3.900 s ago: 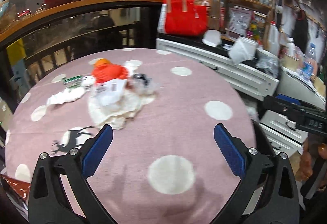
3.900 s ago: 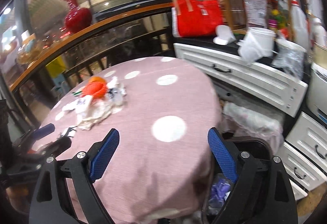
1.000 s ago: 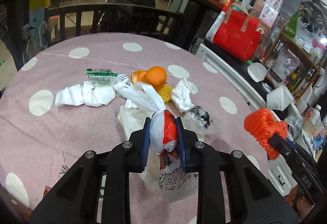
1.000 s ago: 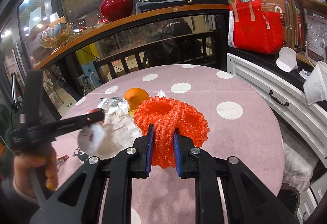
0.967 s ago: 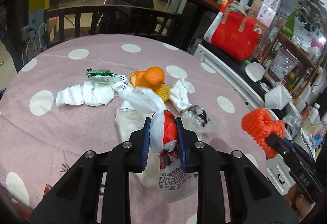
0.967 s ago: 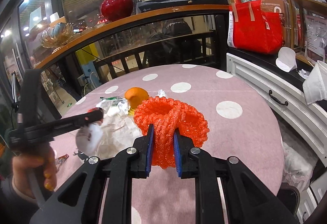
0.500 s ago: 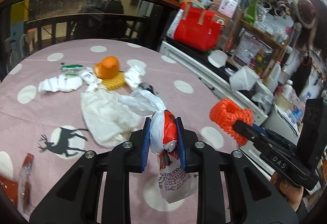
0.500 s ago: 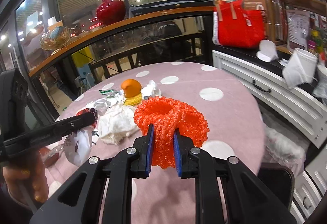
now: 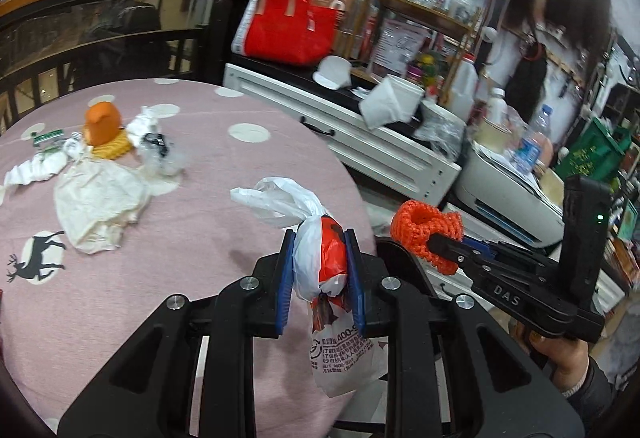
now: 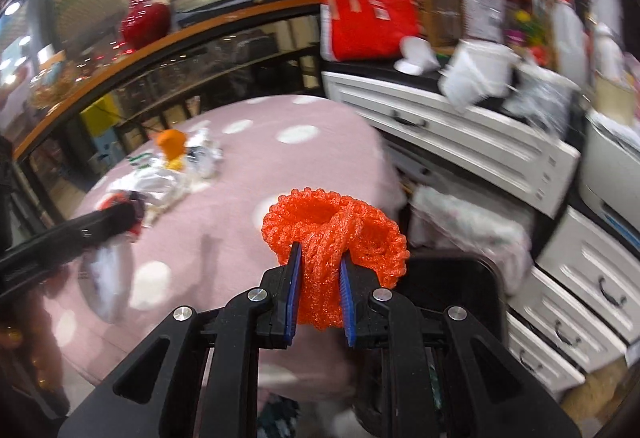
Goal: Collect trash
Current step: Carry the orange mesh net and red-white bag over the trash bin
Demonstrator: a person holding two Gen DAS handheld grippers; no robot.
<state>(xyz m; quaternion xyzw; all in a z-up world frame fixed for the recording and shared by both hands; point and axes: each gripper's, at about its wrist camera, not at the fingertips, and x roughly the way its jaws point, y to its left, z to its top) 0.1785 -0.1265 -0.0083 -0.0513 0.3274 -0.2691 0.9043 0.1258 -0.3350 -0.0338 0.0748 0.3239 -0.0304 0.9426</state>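
Step in hand, as judged: carrying two pieces of trash off the table (image 9: 168, 302) to the black bin (image 10: 460, 278) that stands on the floor just past the table's right edge. To do it well, each piece should be brought fully over the bin's mouth before the jaws part; the bin's rim is only partly visible beneath the right gripper, so alignment ought to be confirmed first. The two tools are near each other at that edge and should go in one at a time (a collision of the handles would be the likeliest fault). The plastic bag is limp and its tail may catch on the rim or cling to a pad.

Findings, largest to smallest:

- Table: round, under a pink cloth with white dots. More trash remains toward its far left edge, namely a crumpled white paper sheet (image 9: 96, 202), tissues and an orange (image 9: 102, 124) on a yellow foam sleeve.
- Bin: black, mouth upward; contents not clearly visible.
- Plastic bag (image 9: 320, 258): white with red print, knotted and crumpled, a loose tail pointing left. It hangs over the table's right edge, clamped between the blue pads of the left gripper (image 9: 320, 270).
- Foam net (image 10: 336, 238): bright orange mesh sleeve, rolled into a ring. The right gripper (image 10: 320, 294) is closed on its lower fold, above the bin's near rim.
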